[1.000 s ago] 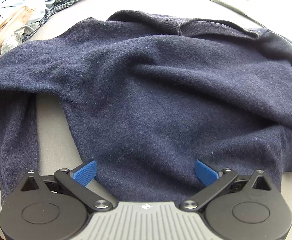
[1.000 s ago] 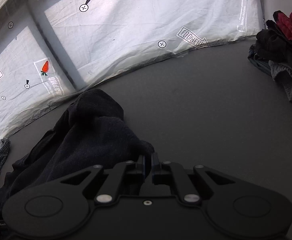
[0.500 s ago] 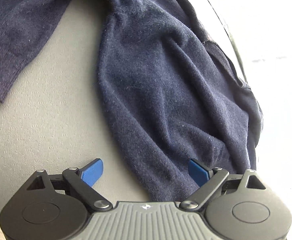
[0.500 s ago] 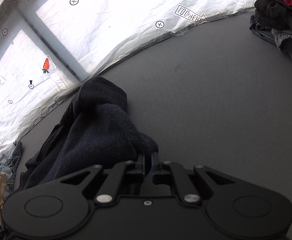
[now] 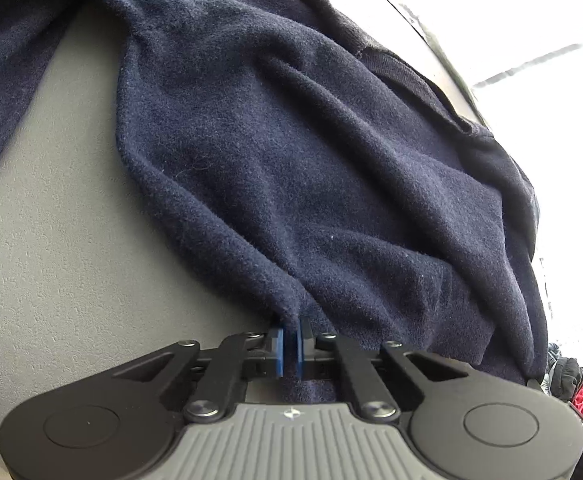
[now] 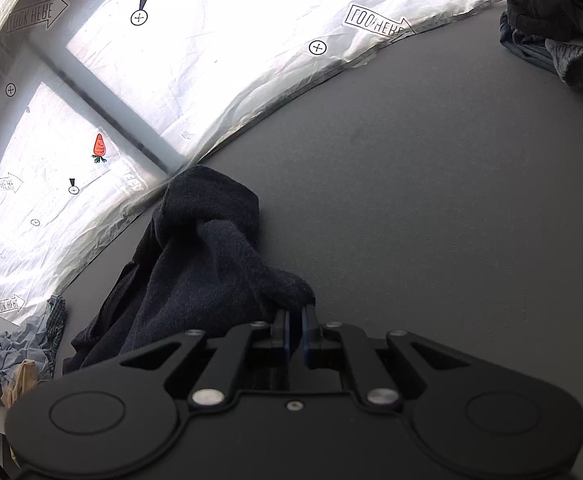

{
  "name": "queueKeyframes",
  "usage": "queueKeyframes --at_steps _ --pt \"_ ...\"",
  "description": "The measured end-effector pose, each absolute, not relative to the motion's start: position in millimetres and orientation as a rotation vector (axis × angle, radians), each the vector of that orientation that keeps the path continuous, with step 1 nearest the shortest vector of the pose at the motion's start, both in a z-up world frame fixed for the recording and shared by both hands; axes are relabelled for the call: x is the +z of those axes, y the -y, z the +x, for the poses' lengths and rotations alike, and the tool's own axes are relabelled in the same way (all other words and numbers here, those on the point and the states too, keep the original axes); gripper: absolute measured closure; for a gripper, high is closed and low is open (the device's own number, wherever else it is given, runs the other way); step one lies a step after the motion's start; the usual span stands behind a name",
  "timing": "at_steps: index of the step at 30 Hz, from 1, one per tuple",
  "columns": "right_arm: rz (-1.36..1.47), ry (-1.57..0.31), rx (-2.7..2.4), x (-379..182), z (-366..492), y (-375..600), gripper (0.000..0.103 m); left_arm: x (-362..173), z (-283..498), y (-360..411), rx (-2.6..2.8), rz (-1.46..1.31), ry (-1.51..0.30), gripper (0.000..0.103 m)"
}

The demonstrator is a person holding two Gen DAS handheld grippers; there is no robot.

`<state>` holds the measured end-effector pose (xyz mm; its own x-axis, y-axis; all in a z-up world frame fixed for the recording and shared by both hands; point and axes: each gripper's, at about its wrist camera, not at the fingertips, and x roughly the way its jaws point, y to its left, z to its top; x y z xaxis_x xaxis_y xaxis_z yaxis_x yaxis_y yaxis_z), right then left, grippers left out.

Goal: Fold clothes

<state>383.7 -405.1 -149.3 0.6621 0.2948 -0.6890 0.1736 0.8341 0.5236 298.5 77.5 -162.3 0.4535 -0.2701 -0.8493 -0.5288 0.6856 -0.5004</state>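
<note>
Left wrist view: the left gripper (image 5: 289,346) at bottom centre has its blue pads clenched on a pinch of the dark navy fleece sweater (image 5: 311,152), which spreads up and right across the grey matte tabletop (image 5: 51,260). Gripping at the hem edge probably serves to lift and spread it.

Right wrist view: the right gripper (image 6: 295,330) clamps another bunched part of the same sweater (image 6: 195,264), lower centre-left, so both ends are controlled. A crumpled clothes pile (image 6: 563,36) waits upper right.

the navy sweater (image 5: 311,152) is soft, fuzzy knit cloth. the table (image 6: 431,200) is matt grey and faintly grainy. the window covering (image 6: 211,48) is thin, crinkled translucent plastic sheet.
</note>
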Motion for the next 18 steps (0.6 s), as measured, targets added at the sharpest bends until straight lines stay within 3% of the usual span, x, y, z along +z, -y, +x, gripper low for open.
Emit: queueKeyframes --at_steps 11,18 --pt "0.604 -0.748 0.047 -109 314 405 0.103 -93 261 -112 0.185 -0.763 -0.911 0.098" --pt "0.600 -0.845 -0.018 -125 282 391 0.098 -96 241 -131 0.151 -0.790 -0.952 0.098"
